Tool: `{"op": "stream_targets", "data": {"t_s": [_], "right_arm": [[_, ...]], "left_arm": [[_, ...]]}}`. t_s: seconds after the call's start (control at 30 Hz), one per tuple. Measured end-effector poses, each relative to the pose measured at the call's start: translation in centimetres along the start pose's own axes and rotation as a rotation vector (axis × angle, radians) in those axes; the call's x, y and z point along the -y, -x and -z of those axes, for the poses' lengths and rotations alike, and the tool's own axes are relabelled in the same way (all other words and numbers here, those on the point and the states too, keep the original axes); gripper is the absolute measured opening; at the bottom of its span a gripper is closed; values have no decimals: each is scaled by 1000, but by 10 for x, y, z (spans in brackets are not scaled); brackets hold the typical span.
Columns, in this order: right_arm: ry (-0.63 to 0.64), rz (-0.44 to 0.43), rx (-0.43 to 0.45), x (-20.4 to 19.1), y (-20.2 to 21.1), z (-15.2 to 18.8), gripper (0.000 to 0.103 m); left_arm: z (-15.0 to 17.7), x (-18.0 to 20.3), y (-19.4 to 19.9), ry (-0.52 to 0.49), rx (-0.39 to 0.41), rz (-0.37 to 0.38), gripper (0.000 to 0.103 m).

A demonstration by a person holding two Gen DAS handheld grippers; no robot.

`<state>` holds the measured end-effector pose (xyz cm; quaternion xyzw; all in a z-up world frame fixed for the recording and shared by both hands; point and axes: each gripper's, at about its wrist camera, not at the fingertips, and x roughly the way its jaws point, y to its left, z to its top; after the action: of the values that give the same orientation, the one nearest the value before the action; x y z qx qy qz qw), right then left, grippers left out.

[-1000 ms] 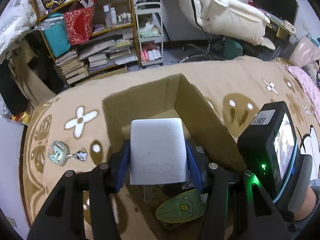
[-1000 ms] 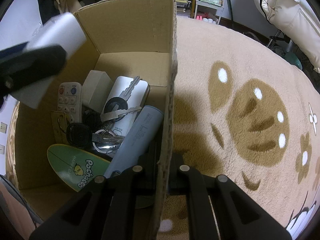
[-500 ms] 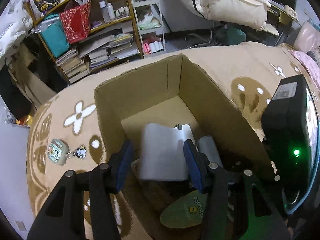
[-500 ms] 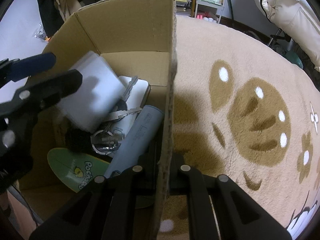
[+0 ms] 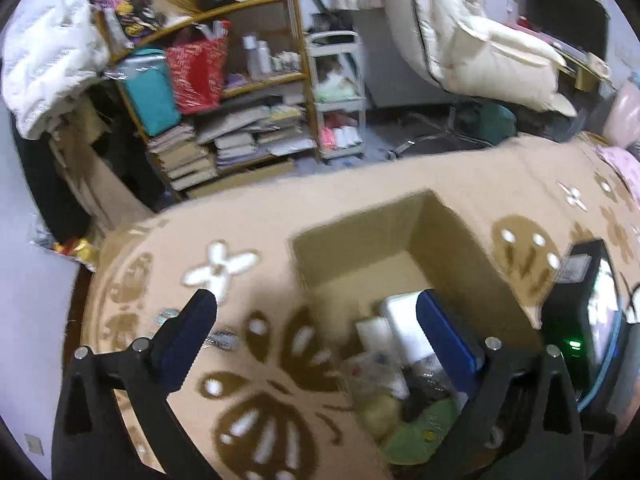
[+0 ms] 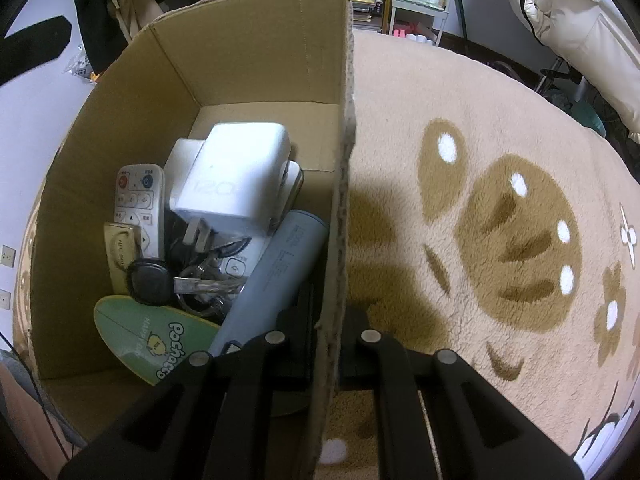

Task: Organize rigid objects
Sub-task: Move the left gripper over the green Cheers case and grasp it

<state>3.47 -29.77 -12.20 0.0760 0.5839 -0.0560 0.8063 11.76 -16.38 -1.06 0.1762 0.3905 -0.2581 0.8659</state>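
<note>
Gaping wide with nothing between its blue pads, the left claw hovered above the near-left corner of the cardboard box; its jaws had just been opening, and one pad stood over the patterned tan blanket outside the box while the other stood over the box's inside. Inside the box, the white charger lay free on top of the heap, near the far wall, its prongs pointing toward the near side. Left of the charger within the box lay a white remote, and nearer than the charger sat a black key fob with a tangle of keys. A pale blue cylinder leaned along the box's right wall, and a green oval tag lay in the box's near-left part. The right claw was closed narrow on the box's right wall, one finger inside and one outside. Left of the box, on the blanket, small trinkets lay blurred beside the left claw's outer finger.
</note>
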Motion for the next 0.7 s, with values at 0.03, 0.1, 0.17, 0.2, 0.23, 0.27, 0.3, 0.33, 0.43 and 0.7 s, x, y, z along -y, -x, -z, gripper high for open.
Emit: {"op": "stream_targets", "data": {"t_s": [0.03,0.1,0.17,0.2,0.23,0.27,0.3,0.33,0.43,0.7], "right_arm": [[0,0,0,-1,0,0,10],[1,0,0,-1,0,0,10],[1,1,-1,-1,0,0,10],[2,1,-1,-1,0,0,10],[2,2,0,-2,0,0,10],[1,1,0,-2,0,0,10],[1,1,0,-2,0,0,10],[1,0,0,-2,0,0,10],[1,0,0,-2,0,0,10],[0,0,0,-2,0,0,10]], "left_arm": [[-1,-10,-2,8,-2,-10,100],[-2,-27,-8,25,-9,-24,100],[-1,-47,-15,46,-21,-43,100],[0,-59,-22,60,-37,-48,100],[1,-68,-27,74,-51,-41,100],[4,-77,-34,86,-74,-40,100],[6,-87,-41,81,-86,-52,100],[8,-93,-45,79,-85,-66,100],[16,-115,-59,103,-104,-69,100],[38,-158,-117,179,-209,-76,99]]}}
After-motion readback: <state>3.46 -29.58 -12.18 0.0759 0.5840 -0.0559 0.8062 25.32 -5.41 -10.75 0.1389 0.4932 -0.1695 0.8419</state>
